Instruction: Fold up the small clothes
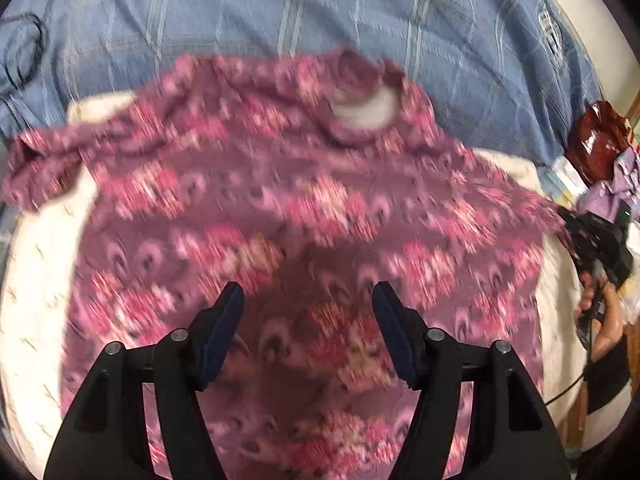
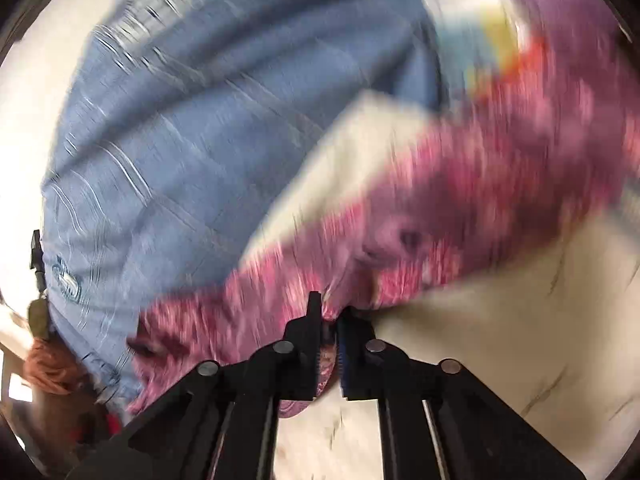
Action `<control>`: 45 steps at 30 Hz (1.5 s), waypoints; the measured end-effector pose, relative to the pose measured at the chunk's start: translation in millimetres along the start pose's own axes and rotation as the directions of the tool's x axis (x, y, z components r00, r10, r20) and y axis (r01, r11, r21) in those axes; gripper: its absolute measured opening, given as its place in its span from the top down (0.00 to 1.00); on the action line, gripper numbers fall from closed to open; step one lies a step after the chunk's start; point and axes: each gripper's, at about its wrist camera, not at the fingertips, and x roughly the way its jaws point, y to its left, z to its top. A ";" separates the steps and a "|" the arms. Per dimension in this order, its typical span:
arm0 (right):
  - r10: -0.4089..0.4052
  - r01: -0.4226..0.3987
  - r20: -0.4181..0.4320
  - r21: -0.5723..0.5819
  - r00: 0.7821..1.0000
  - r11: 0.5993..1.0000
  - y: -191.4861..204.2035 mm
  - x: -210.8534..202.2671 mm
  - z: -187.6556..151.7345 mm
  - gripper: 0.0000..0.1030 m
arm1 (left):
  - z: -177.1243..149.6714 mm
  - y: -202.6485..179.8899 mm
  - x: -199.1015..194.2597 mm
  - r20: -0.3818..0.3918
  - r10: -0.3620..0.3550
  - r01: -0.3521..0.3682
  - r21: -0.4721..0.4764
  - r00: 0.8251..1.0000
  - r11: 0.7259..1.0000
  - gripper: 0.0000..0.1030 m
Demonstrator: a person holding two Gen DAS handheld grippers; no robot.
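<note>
Left wrist view: a small pink-and-purple patterned top lies spread on a white cloth, its neck opening toward the far side, where a blue checked sheet covers the surface behind it. One sleeve reaches out to the picture's left edge. The left gripper hangs over the lower middle of the top with its fingers spread wide and nothing between them; whether they touch the fabric cannot be told through the blur. At the picture's right edge a hand holds the right gripper, which sits at the top's other sleeve, beside a brown glossy bag and some lilac cloth. In the right wrist view the right gripper has its fingers pressed together, pinching a fold of the top, which stretches away up to the right across the white cloth. The blue sheet fills the left of that view, much blurred.
</note>
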 end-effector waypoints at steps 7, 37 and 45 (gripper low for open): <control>-0.075 0.068 -0.118 -0.065 0.990 0.996 -9.1 11.7 -13.3 0.78 | -12.9 6.9 35.1 -0.028 0.130 -0.129 0.030 0.991 0.991 0.29; -0.186 0.106 0.208 0.345 0.960 0.933 -109.5 -35.1 36.3 0.90 | -21.8 -8.6 45.9 0.013 0.076 -0.077 0.104 0.997 0.992 0.00; -0.163 0.132 0.242 0.137 0.956 0.982 -42.6 -59.8 34.7 0.90 | 3.9 16.2 19.2 0.044 -0.107 0.108 -0.021 0.993 0.994 0.01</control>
